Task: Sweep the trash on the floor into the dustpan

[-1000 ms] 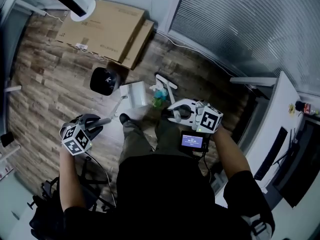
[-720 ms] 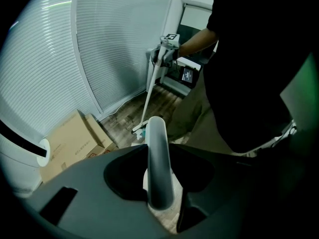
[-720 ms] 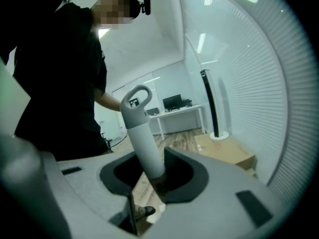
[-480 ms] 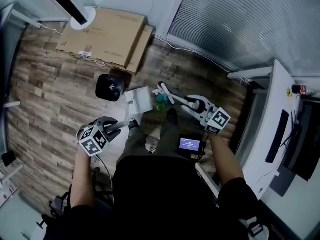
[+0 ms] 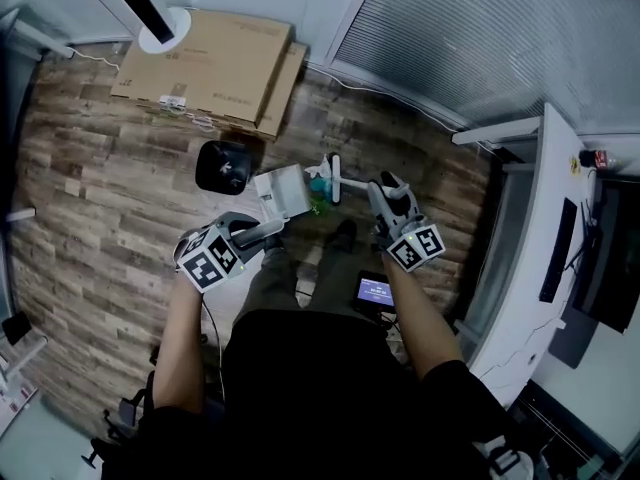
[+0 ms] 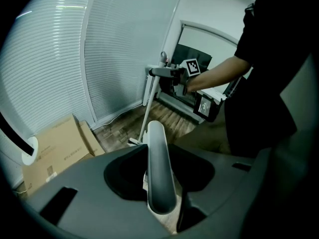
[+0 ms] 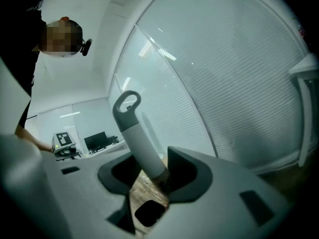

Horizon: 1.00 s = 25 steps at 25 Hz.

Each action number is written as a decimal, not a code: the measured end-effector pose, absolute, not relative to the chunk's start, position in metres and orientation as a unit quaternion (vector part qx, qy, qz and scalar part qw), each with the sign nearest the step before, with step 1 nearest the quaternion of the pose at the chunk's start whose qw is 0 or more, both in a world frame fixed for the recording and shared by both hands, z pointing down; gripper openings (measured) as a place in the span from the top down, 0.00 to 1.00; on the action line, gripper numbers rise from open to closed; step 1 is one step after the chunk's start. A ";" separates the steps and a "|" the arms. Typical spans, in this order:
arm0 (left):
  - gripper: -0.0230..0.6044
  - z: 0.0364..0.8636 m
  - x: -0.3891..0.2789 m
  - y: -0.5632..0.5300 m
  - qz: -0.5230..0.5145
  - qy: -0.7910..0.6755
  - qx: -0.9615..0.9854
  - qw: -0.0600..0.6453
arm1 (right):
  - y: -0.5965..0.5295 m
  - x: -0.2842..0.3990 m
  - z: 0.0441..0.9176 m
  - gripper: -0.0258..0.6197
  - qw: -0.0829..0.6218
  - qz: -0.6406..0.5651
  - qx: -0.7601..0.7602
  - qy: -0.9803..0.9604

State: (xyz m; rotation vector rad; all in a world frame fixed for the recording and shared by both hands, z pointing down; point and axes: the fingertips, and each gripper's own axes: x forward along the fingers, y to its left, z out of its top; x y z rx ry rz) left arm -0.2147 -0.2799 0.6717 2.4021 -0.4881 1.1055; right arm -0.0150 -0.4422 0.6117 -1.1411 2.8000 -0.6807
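Observation:
A white dustpan (image 5: 283, 190) rests on the wood floor just ahead of the person's feet. Its long handle (image 6: 159, 173) runs back between the jaws of my left gripper (image 5: 255, 233), which is shut on it. Right of the pan stands the white broom (image 5: 334, 176), and small green and teal trash (image 5: 318, 204) lies between the two. My right gripper (image 5: 385, 192) is shut on the broom handle (image 7: 138, 141), whose grey loop end sticks up past the jaws. In the left gripper view, the right gripper (image 6: 174, 76) grips the pole (image 6: 148, 103).
A black bin (image 5: 223, 166) stands left of the dustpan. Flat cardboard boxes (image 5: 205, 68) lie against the far wall. Blinds cover the window at the back right. A white desk (image 5: 545, 228) with monitors runs along the right. A small screen (image 5: 373, 290) hangs at the person's waist.
My right gripper has rolled and swung from pointing left to pointing away, taking the broom handle with it. The left gripper has shifted right, still shut on the dustpan handle.

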 end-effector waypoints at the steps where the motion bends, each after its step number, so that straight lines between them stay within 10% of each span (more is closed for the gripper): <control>1: 0.76 0.671 -0.214 -0.282 0.398 -0.178 0.872 0.224 | -0.438 -0.027 0.612 0.73 0.021 -0.216 -0.355 0.909; 13: 0.76 0.672 -0.218 -0.283 0.403 -0.178 0.868 0.228 | -0.415 -0.104 0.583 0.74 0.088 -0.197 -0.240 0.947; 25: 0.76 0.673 -0.228 -0.273 0.408 -0.178 0.866 0.229 | -0.428 -0.016 0.505 0.82 0.068 -0.098 -0.305 0.945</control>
